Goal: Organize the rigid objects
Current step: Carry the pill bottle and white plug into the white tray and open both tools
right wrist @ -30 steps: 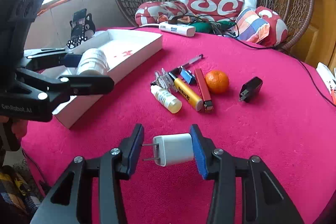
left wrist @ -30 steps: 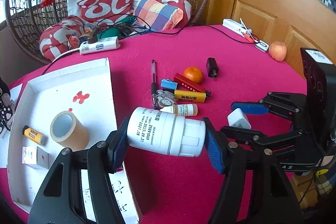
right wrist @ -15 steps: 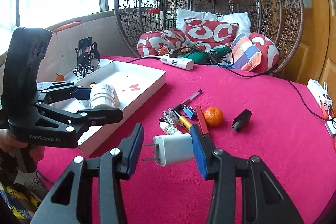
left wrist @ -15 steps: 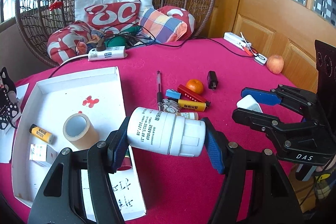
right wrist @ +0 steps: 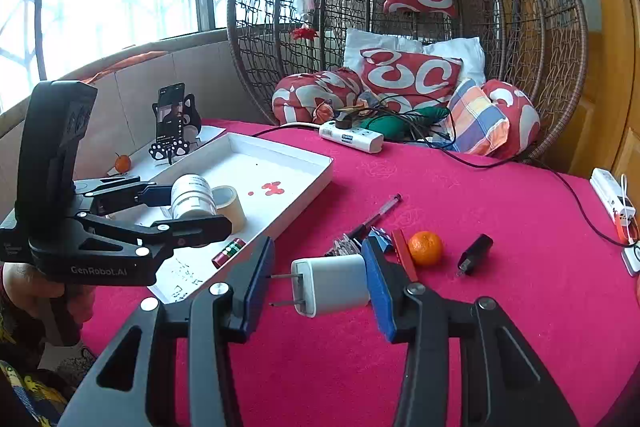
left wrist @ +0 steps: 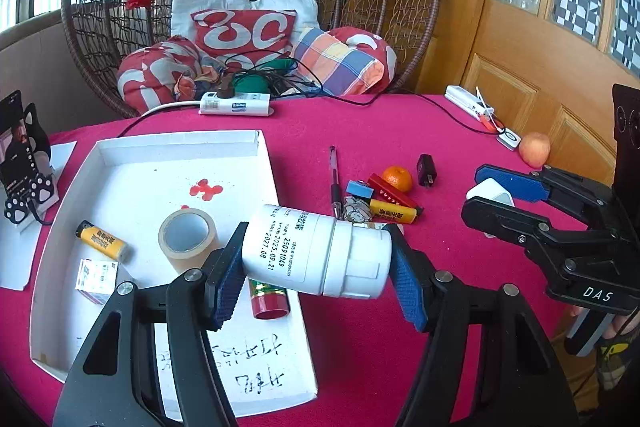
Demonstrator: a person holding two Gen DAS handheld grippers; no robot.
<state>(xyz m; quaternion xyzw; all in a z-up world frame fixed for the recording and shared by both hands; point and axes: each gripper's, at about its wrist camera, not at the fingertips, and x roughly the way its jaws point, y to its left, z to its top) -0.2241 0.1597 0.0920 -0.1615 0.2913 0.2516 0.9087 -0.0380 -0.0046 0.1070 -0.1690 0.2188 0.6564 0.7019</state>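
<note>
White cardboard tray (left wrist: 256, 141) on the magenta tablecloth (left wrist: 360, 123) serves as landmark. Hard to read: handwriting on the tray's near flap, upside down; a small bottle behind the left gripper's load, mostly hidden. Red-capped cylinder (left wrist: 268, 297) in the tray, upper half blocked by that load.

Tray contents: tan tape roll (left wrist: 188, 241), yellow lighter (left wrist: 102, 241), small white box (left wrist: 96, 279), the red-capped cylinder.

Left gripper (left wrist: 316, 259): blue pads clamped end to end on a white plastic pill bottle (left wrist: 316, 255), lying sideways in the air over the tray's near right edge.

Right gripper (right wrist: 316, 291): jaws partly closed, gripping a white two-prong wall charger (right wrist: 330, 285), raised off the cloth, right of the tray.

Right of the tray, loose on the cloth: pen (left wrist: 333, 175), orange tangerine (left wrist: 397, 178), black plug adapter (left wrist: 426, 170), red and yellow sticks, blue clip.
</note>
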